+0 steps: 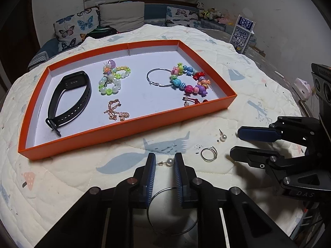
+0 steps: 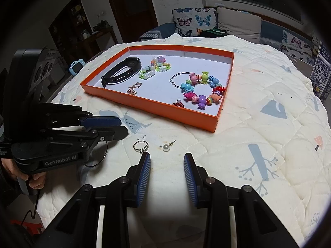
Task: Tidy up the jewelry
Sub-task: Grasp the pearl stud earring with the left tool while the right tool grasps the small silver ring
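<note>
In the left wrist view, the left hand-held gripper [image 1: 164, 161] sits low at the bottom centre with a pearl stud earring [image 1: 169, 162] between its blue pads [image 1: 152, 177]. The jaws are narrowed around it, but I cannot tell whether the pads actually press on the pearl. It looks tiny, light and slippery, so I'd pinch the round pearl, not the thin post. A silver ring [image 1: 209, 154] and a second pearl stud [image 1: 223, 137] lie right of it on the quilt [image 1: 258, 66]. The orange tray [image 1: 128, 131] fills the middle.

In the right wrist view, the right hand-held gripper [image 2: 167, 165] hangs open and empty at bottom centre, ring and stud just above it. The quilted cover is soft and padded; butterfly cushions [image 2: 194, 20] line the dim room behind.
</note>
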A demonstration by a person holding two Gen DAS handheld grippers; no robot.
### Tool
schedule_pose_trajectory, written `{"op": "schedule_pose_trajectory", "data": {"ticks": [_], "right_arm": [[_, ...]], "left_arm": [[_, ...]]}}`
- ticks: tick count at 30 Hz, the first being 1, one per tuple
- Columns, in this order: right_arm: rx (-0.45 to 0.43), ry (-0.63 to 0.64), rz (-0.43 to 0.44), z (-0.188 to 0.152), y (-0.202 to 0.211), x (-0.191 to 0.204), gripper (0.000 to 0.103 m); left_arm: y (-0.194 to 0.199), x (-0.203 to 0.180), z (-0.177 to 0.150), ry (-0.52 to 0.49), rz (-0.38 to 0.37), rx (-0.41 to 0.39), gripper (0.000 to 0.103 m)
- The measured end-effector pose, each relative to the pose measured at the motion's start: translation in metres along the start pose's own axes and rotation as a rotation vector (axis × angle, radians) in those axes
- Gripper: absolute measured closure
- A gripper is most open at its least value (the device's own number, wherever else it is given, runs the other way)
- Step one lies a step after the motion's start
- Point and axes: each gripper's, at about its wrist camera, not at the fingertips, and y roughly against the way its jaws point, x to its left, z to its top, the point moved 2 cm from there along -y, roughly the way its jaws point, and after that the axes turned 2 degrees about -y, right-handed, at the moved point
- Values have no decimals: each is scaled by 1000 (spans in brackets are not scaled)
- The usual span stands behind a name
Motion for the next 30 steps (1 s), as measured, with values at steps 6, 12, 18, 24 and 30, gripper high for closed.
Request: {"op": "schedule_pose_trajectory", "data": {"ticks": [6,12,18,24,30], "right_arm": [[-1,3,1,0,1,1,66],[6,19,19,1,0,8,66],[17,46,38,3,-8,20,68],[24,66,24,7,-19,30,73],[23,92,-9,8,-21,37,82]], "left_arm": [[3,0,0,7,1,-6,84],[17,5,2,30,-6,-35,84],[29,14,1,45,-3,-52,84],[36,20,-1,57,-11,-65,84],[44,28,-2,72,-15,-81,84]]}}
